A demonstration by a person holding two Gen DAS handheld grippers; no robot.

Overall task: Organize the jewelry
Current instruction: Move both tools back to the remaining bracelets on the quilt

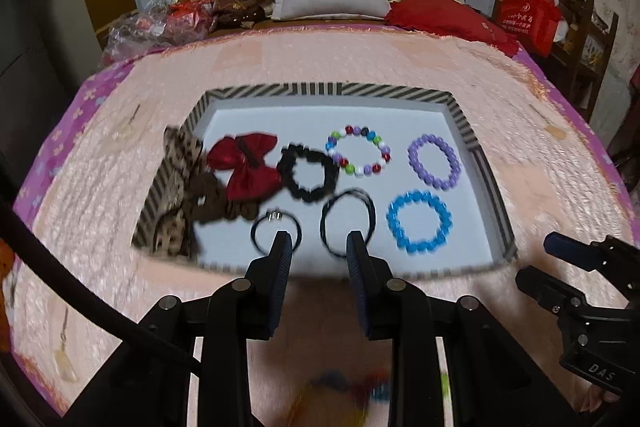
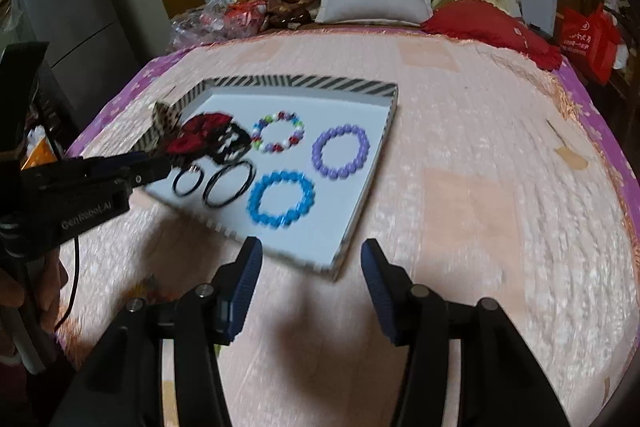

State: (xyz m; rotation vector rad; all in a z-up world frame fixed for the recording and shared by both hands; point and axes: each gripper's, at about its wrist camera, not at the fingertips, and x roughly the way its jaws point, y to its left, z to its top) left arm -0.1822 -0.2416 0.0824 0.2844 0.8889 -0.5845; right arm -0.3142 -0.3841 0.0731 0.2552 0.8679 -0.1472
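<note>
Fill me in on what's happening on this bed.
A person with two handheld grippers is sorting jewelry in a striped-edged tray on the bed. Blue, purple and multicolored bead bracelets, hair ties, a black scrunchie and a red bow lie inside. The left gripper hovers open at the near edge; the right gripper is open, holding nothing.

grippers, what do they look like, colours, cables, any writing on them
Both grippers, left and right, are black linkage frames with silver pivot bolts and dark blue ribbed finger pads. A black cable trails from the left one. White lettering marks its side.
</note>
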